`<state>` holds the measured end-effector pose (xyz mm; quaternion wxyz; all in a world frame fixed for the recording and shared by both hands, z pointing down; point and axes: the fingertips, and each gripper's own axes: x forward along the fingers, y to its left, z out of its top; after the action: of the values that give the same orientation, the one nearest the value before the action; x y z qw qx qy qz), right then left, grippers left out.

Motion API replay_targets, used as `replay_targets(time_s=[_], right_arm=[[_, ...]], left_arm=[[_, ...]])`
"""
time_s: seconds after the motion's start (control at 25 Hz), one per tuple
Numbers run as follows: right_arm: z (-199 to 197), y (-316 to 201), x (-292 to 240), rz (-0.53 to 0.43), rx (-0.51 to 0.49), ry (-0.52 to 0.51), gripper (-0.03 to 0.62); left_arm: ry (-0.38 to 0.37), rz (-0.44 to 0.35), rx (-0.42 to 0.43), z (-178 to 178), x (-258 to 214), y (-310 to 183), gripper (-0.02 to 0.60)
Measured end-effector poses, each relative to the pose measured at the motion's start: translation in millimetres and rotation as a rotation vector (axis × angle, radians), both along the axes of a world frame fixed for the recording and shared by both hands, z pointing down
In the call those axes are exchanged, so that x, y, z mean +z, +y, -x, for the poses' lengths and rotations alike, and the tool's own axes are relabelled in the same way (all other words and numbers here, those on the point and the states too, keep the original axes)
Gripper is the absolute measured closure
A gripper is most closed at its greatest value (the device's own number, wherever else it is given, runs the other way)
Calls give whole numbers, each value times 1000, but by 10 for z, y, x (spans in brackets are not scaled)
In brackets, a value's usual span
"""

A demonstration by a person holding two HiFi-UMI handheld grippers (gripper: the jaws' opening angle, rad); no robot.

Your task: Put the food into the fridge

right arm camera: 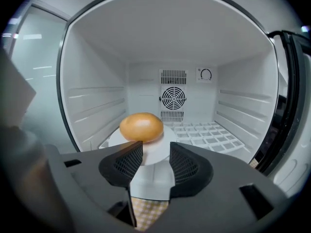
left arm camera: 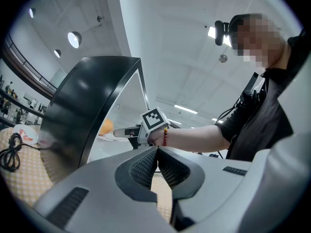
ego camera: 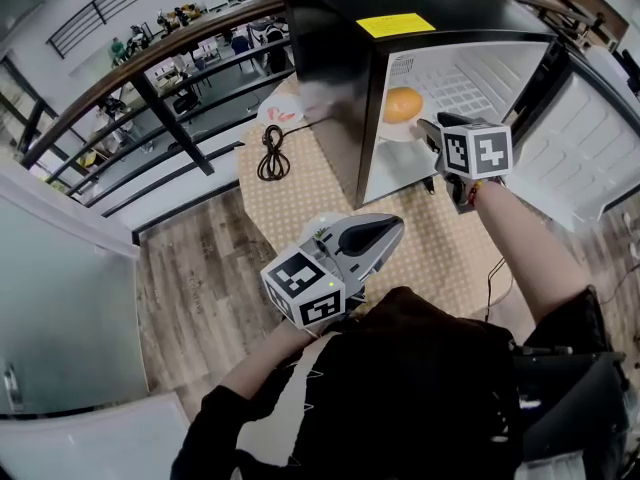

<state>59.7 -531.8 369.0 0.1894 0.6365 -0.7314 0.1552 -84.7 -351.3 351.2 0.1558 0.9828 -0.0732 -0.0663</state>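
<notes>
An orange-brown round bun [right arm camera: 141, 126] lies on a white plate [right arm camera: 156, 149] on the floor of the open fridge [right arm camera: 97, 106], left of the middle. My right gripper [right arm camera: 155, 161] is open just outside the fridge mouth. Its pads stand apart with only the plate's near rim showing between them, and they touch nothing. From the head view the bun [ego camera: 403, 105] is just beyond the right gripper [ego camera: 430, 131]. My left gripper [ego camera: 393, 230] hangs low near the person's body, jaws shut and empty. The left gripper view shows its pads [left arm camera: 146, 166] pressed together.
The black fridge [ego camera: 330, 58] stands on a table with a chequered cloth [ego camera: 300, 193]; its white door [ego camera: 600, 148] is swung open at the right. A wire shelf [right arm camera: 209, 135] fills the fridge's right floor. A coiled black cable [ego camera: 273, 153] lies left of the fridge.
</notes>
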Motion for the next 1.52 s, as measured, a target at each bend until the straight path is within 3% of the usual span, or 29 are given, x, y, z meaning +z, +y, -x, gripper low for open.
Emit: replay_targets(time_s=[0.28,0.6,1.04,1.2,1.52], right_arm=[[-36,142,-77,-45,-40,-73,546],[-223,626,-180,-127,-105,-217,559],[-564,1841,-205,-208,-247,-416,574],[-786,2349,-163,-217,-278,-469,574],[-1101,3350,80,-161,-370,-576,574]], left_arm=[[-23,-18,-42,-68,-48,183,569],[-22,-29,-161,-194,-121,353,569],[-18,-18,-302,-734,-152,830,569],[-52,-43,-311,-1028,-123,1167,569],[-100,10,-331,-1548,167,1985,569]])
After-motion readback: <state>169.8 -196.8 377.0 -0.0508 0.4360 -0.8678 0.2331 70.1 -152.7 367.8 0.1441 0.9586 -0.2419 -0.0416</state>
